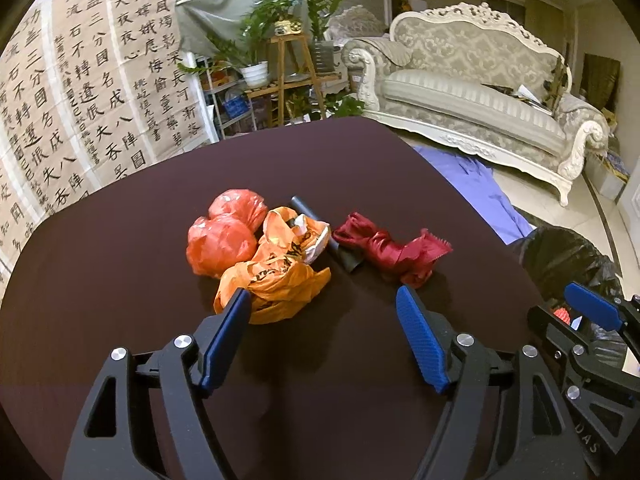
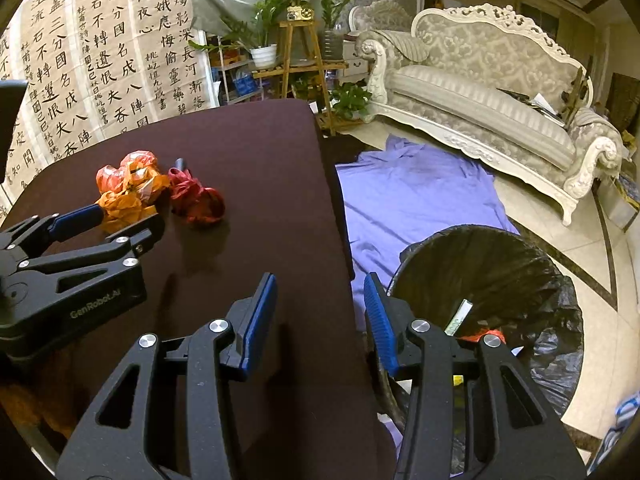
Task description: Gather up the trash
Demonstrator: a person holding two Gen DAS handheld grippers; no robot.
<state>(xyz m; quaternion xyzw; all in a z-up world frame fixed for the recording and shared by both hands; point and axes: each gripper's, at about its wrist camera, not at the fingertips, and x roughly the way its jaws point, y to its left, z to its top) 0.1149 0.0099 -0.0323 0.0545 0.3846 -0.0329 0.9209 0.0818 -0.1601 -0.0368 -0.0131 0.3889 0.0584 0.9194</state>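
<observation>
A pile of trash lies on the dark brown table [image 1: 120,240]: a red plastic bag [image 1: 224,240], an orange plastic bag [image 1: 276,280], a dark red wrapper [image 1: 390,250] and a dark tube [image 1: 344,256] under them. My left gripper [image 1: 322,300] is open just in front of the pile, its left finger beside the orange bag [image 2: 124,204]. My right gripper [image 2: 320,284] is open and empty at the table's right edge, beside a black-lined trash bin [image 2: 480,272] that holds some trash. The right gripper also shows in the left wrist view [image 1: 592,312].
A purple cloth [image 2: 412,196] lies on the floor right of the table. A cream sofa [image 2: 500,92] stands behind it. Plants on a wooden stand [image 2: 296,40] and calligraphy sheets [image 2: 100,60] are at the back.
</observation>
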